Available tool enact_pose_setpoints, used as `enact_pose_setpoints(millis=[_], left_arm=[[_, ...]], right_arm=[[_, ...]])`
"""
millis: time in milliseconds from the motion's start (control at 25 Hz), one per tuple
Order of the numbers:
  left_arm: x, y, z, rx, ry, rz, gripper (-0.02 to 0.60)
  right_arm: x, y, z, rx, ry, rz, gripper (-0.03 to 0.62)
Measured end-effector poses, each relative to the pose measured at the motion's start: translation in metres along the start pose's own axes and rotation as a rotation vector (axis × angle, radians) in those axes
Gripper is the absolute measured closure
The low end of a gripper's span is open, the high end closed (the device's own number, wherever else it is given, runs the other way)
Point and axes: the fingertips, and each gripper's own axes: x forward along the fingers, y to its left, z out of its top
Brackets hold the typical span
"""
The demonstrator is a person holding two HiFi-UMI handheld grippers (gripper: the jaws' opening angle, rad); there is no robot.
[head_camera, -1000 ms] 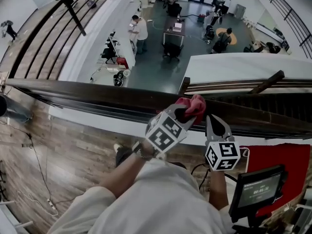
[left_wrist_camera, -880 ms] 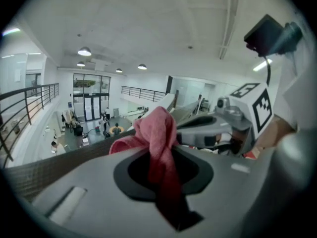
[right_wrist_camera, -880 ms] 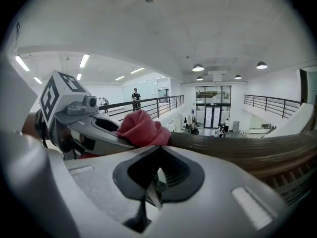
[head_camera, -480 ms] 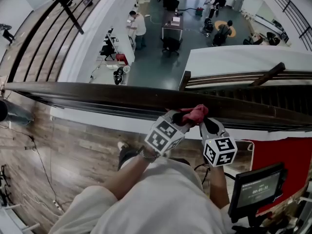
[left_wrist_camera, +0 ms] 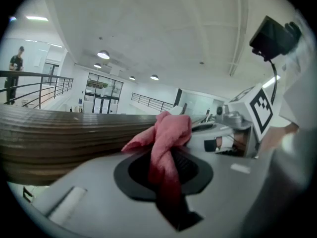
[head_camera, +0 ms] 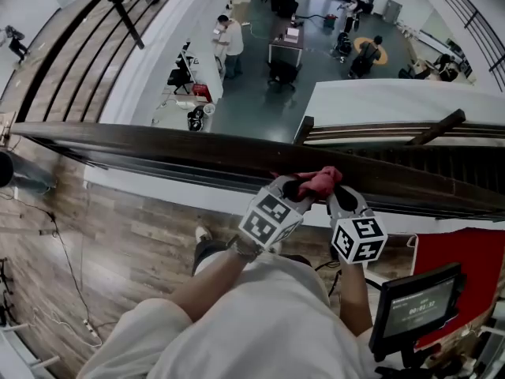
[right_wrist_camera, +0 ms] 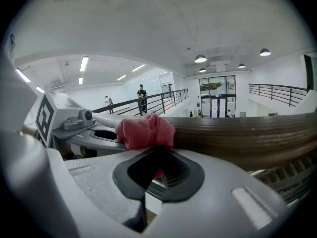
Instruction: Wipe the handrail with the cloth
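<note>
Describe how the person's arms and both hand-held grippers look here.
The left hand-held gripper and the right hand-held gripper look alike: pale grey shells, black pads ringing the jaws, and a white cube printed with black square markers on each. No cables show on them. The person wears a loose, light-coloured top with wide sleeves.

Left gripper (head_camera: pixel 297 188) and right gripper (head_camera: pixel 340 197) in pale grey shells with black oval surrounds, each carrying a white marker cube (head_camera: pixel 271 217) printed with black squares; light-coloured shirt (head_camera: pixel 252 322), sleeves ending above the forearms
</note>
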Motion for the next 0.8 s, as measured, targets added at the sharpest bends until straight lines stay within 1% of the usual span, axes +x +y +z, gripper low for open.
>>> enact_pose_setpoints(millis=[120, 400, 520, 680, 800], left_arm=[[-0.002, 0.003, 0.005, 0.003, -0.002, 0.001, 0.508], [-0.005, 0.003, 0.012, 0.007, 0.004, -0.034, 0.509], [-0.023, 0.014, 0.012, 0.013, 0.001, -0.024, 0.509], [-0.049, 0.028, -0.001, 0.028, -0.002, -0.016, 0.509], [-0.051, 0.032, 0.0, 0.026, -0.003, -0.002, 0.509]], right_arm=[[0.004, 0.0, 0.004, 0.008, -0.004, -0.005, 0.591], [0.008, 0.0, 0.009, 0.037, -0.005, -0.014, 0.591], [0.016, 0.019, 0.013, 0.031, 0.003, -0.011, 0.591], [0.029, 0.048, 0.008, 0.029, 0.009, -0.007, 0.591], [0.032, 0.051, 0.008, 0.025, 0.015, 0.004, 0.591]])
